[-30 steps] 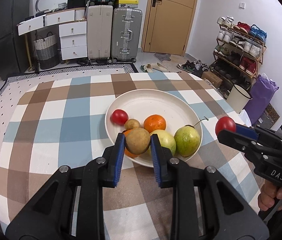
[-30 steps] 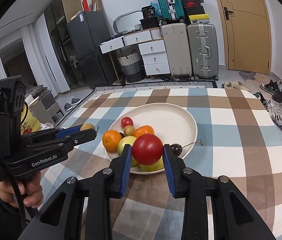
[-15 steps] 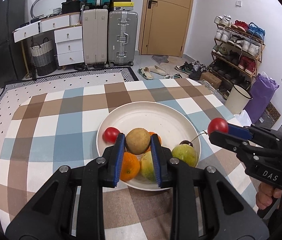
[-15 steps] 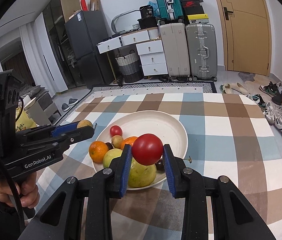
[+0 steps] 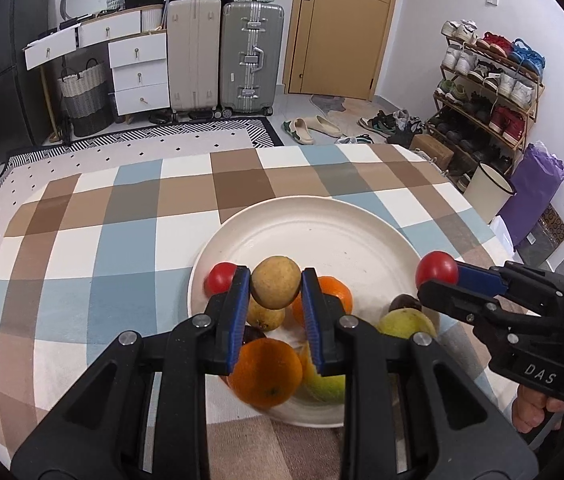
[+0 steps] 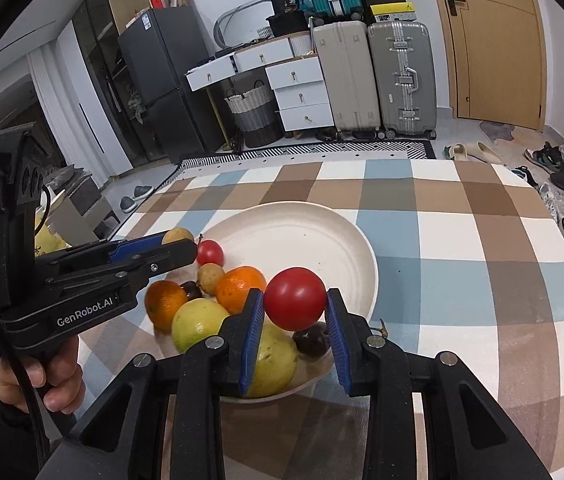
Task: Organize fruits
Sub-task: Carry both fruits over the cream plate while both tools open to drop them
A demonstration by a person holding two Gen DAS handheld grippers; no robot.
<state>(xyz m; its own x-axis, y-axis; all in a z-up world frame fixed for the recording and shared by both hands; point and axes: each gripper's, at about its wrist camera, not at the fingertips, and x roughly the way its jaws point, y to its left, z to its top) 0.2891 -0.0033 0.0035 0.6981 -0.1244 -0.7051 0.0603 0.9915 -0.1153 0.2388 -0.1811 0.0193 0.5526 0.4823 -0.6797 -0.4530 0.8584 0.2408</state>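
The left claw (image 5: 276, 294) is squeezed tight on a brown fruit (image 5: 276, 282), up in the air over the plate (image 5: 321, 224). The right claw (image 6: 293, 320) is squeezed tight on a red tomato (image 6: 294, 298), also above the plate. On the plate sit two oranges (image 6: 240, 288), a small tomato (image 6: 210, 252) and green fruits (image 6: 198, 324). The plate rests on the checkered counter (image 5: 122, 216).

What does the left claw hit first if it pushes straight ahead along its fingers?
Likely the bare far half of the white plate, since the left claw, shut on a brownish round fruit, points over the piled fruit. Depth is unclear, so it may pass above the rim.
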